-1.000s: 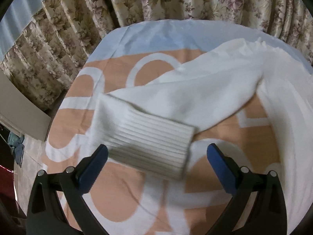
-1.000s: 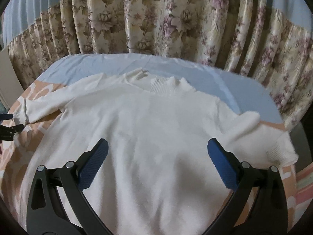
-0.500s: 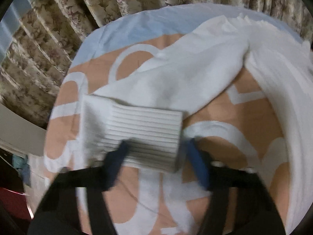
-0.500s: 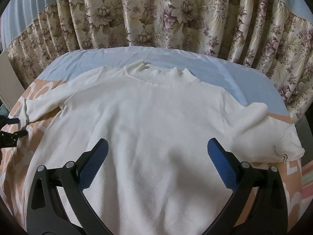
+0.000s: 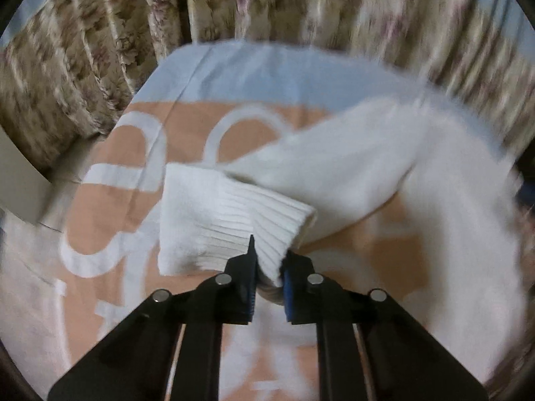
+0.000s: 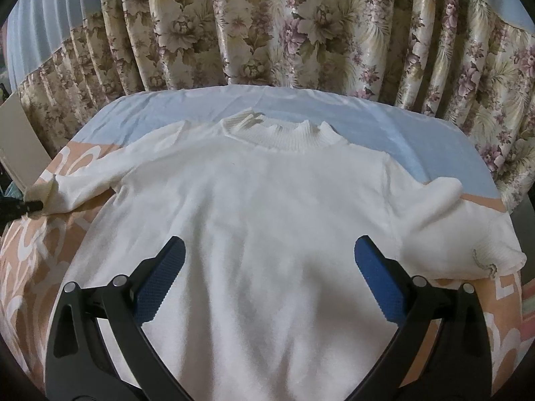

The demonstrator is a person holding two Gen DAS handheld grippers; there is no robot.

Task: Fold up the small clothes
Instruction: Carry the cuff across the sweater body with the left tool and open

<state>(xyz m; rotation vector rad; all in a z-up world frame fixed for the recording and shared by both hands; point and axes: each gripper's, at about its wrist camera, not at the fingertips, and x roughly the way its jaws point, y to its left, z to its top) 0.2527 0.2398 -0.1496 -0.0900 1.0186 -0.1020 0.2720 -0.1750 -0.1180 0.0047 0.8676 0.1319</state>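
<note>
Left wrist view: left gripper (image 5: 269, 277) has its jaws pinched on the ribbed cuff (image 5: 254, 220) of the white sweater (image 5: 451, 207), the cuff edge caught between the blue pads. The sleeve (image 5: 334, 170) runs up and right to the body. It lies on the peach-and-white patterned sheet (image 5: 187, 127); a pale blue sheet band (image 5: 267, 70) sits beyond, then the floral curtain (image 5: 100, 43) tight along the far edge. Beige panel (image 5: 20, 180) at far left. Bare sheet left of the cuff; picture blurred.

Right wrist view: right gripper (image 6: 269, 277) has its jaws spread wide, nothing between them, over the sweater's lower middle. The sweater (image 6: 267, 207) lies flat, collar (image 6: 284, 130) toward the curtain (image 6: 301, 23). Other sleeve (image 6: 461, 230) is bunched at right near the bed edge, its cuff (image 6: 491, 260) turned under. Left gripper tip (image 6: 20, 205) shows at the left edge, on the cuff (image 6: 41, 195) there. Blue band (image 6: 401, 123) bare behind the collar.
</note>
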